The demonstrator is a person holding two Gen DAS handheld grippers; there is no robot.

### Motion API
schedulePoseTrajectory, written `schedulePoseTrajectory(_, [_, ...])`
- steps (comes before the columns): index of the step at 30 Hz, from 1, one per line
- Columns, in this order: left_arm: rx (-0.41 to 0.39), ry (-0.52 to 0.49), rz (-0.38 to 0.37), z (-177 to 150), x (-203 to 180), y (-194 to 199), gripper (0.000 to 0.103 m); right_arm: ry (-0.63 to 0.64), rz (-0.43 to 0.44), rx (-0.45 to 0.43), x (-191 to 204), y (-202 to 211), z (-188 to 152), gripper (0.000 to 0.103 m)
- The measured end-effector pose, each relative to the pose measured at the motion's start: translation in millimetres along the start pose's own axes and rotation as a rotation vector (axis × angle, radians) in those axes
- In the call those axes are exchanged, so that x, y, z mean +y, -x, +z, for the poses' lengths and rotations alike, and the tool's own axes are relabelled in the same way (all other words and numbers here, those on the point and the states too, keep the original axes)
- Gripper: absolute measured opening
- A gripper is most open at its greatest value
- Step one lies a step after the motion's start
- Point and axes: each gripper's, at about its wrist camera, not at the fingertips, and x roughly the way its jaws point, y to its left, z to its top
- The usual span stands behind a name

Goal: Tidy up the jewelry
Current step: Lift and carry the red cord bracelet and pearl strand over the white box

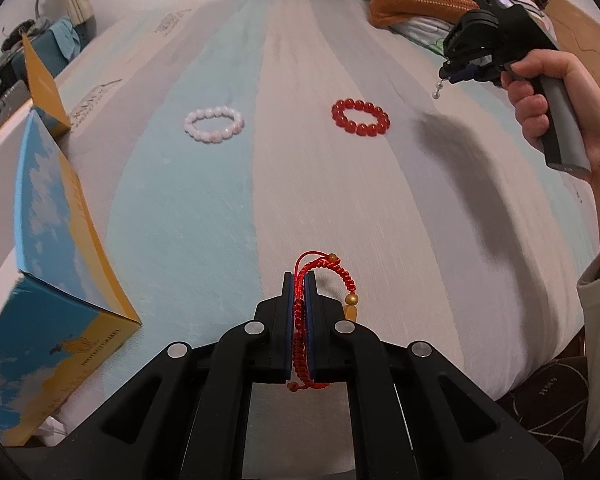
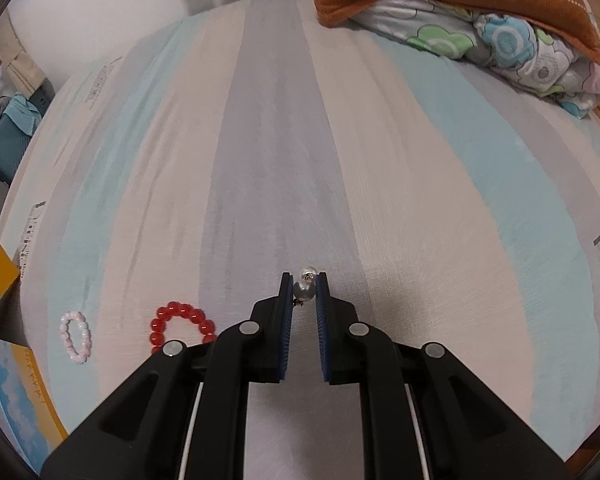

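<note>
Left hand-held gripper (image 1: pixel 299 280) clenched on red braided bracelet (image 1: pixel 342 276), right hand-held gripper (image 2: pixel 304 282) on pearl earring (image 2: pixel 305 289).

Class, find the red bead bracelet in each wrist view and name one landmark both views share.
Left wrist view: red bead bracelet lies upper centre-right on the striped bedsheet.
Right wrist view: lower left, partly behind the gripper's arm.
Shared landmark: white bead bracelet, to its left.

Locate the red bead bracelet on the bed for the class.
The red bead bracelet lies flat on the striped bedsheet, right of the white bead bracelet in the left wrist view.
</note>
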Motion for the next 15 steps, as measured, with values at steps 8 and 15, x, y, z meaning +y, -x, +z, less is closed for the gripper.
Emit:
schedulePoseTrajectory(8, [-0.027, 0.016, 0.020, 9, 7, 13, 0.004, 0.042, 0.011, -0.050, 17, 28, 0, 0.011])
schedulePoseTrajectory(15, [-0.048, 0.072, 0.051, 25, 26, 24, 0.004, 0.095, 0.032, -0.074, 36, 47, -2, 0.011])
